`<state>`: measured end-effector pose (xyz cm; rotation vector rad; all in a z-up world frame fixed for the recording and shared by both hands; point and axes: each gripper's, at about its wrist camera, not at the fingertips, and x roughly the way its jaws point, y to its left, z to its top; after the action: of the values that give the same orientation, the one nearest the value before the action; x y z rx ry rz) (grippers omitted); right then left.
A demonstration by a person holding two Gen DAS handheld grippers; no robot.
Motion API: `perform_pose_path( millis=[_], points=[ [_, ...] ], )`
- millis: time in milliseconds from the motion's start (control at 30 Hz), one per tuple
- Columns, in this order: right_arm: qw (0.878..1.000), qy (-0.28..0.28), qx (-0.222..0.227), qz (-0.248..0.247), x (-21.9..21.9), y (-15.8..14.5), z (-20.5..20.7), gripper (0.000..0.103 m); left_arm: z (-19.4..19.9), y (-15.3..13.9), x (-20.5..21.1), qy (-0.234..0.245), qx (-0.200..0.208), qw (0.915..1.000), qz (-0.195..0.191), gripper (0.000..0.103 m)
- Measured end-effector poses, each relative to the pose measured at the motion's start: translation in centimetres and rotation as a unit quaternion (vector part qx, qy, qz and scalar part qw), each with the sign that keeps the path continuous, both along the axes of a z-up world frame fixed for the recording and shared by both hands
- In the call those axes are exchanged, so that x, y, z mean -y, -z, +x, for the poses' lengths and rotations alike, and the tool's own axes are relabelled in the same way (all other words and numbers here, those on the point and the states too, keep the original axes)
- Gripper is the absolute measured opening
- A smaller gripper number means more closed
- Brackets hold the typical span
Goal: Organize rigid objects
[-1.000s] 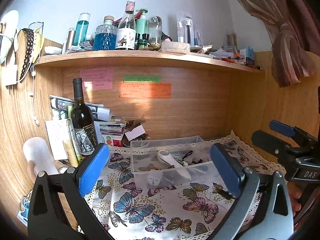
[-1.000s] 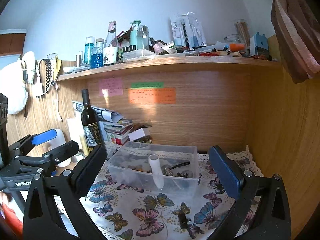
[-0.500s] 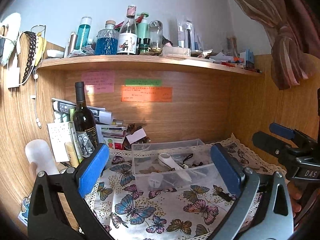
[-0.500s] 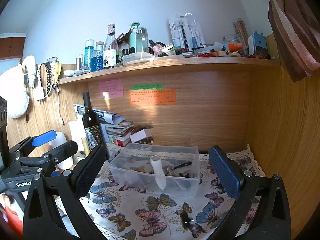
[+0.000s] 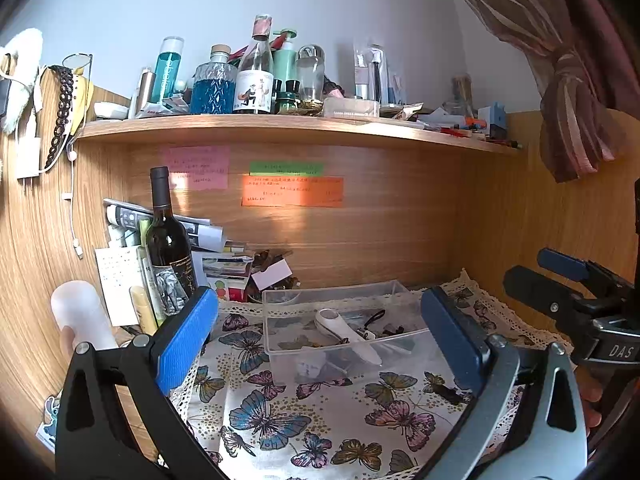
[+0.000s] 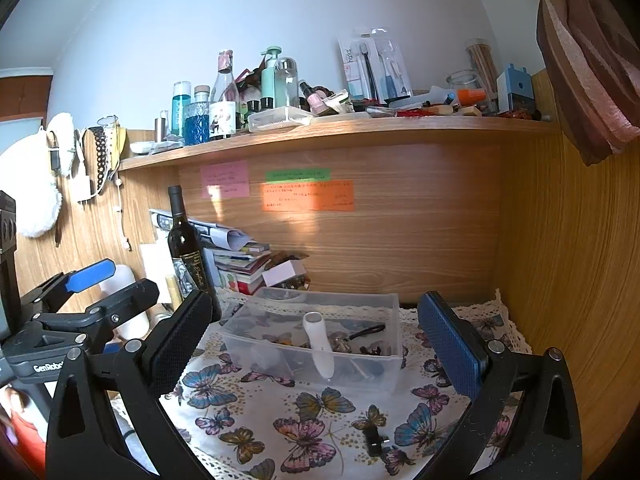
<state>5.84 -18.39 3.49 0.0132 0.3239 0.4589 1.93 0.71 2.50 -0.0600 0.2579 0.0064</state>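
A clear plastic bin (image 5: 280,340) (image 6: 390,354) sits on the butterfly-print cloth (image 5: 280,420) (image 6: 256,424) against the wooden back wall. In it lie a white handheld device (image 5: 344,334) (image 6: 318,344) and several small dark items (image 6: 366,332). A small black object (image 6: 376,440) (image 5: 446,390) lies on the cloth in front of the bin. My left gripper (image 5: 320,336) is open and empty, held above the cloth short of the bin. My right gripper (image 6: 316,340) is open and empty too, to the right of the left one.
A dark wine bottle (image 5: 166,248) (image 6: 186,244), stacked books and papers (image 6: 240,256) and a white cylinder (image 5: 80,316) stand at the left. A crowded shelf (image 5: 280,126) of bottles runs overhead. A wooden side wall (image 6: 568,280) and curtain (image 5: 560,60) close the right.
Both grippers have risen and tilted slightly, so the bin sits a little lower in both views. Both stay open and empty.
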Motion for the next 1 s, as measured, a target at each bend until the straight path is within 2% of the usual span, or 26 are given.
perform_pose_path(
  millis=[33,1000],
  points=[
    [1.0,0.001,0.0,0.0,-0.01,0.01,-0.03,0.103,-0.03,0.0,0.04,0.0,0.0,1.0,0.0,0.103],
    [1.0,-0.001,0.001,0.0,-0.19,-0.05,-0.25,0.103,-0.34,-0.13,0.68,0.007,0.002,1.0,-0.006,0.103]
  ],
)
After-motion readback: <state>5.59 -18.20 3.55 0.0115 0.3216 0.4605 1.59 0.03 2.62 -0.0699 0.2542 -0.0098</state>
